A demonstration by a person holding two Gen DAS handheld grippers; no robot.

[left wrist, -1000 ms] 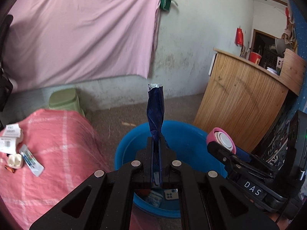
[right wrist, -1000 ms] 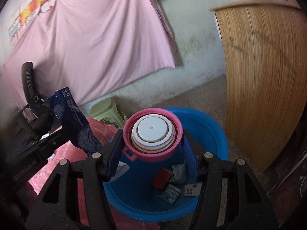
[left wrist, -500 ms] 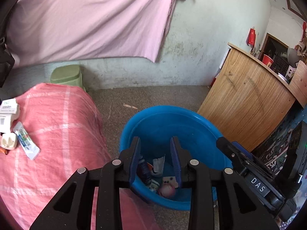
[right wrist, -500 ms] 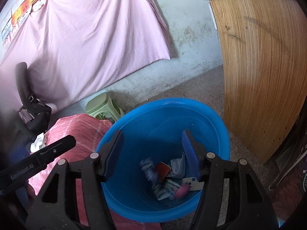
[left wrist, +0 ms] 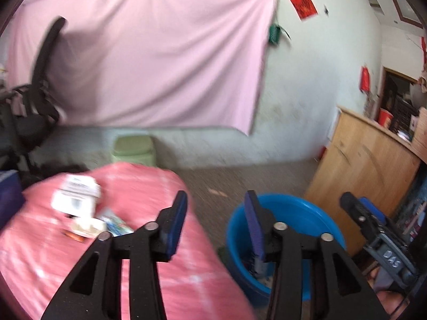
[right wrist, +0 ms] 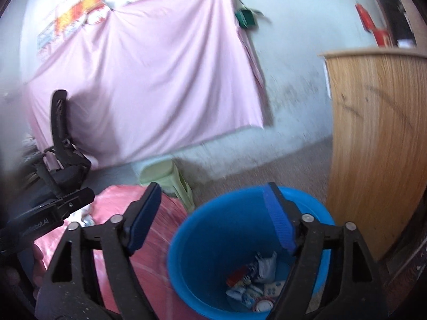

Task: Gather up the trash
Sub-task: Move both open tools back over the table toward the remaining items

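Note:
A blue plastic basin (right wrist: 213, 240) stands on the floor with wrappers and small trash (right wrist: 253, 280) in its bottom; it also shows in the left wrist view (left wrist: 307, 213). My left gripper (left wrist: 216, 213) is open and empty, above the edge of the pink table (left wrist: 53, 266). On that table lie a white box (left wrist: 76, 194), a small cup (left wrist: 85, 226) and a wrapper (left wrist: 114, 224). My right gripper (right wrist: 213, 213) is open and empty over the basin's left rim.
A green stool (left wrist: 133, 149) stands by the wall behind the table. A wooden counter (right wrist: 379, 146) stands right of the basin. A black office chair (left wrist: 32, 106) is at the left. A pink sheet (left wrist: 146, 53) hangs on the wall.
Both grippers opened and dropped the blue wrapper and the pink-lidded jar into the basin. Both views have since swung left toward the pink table.

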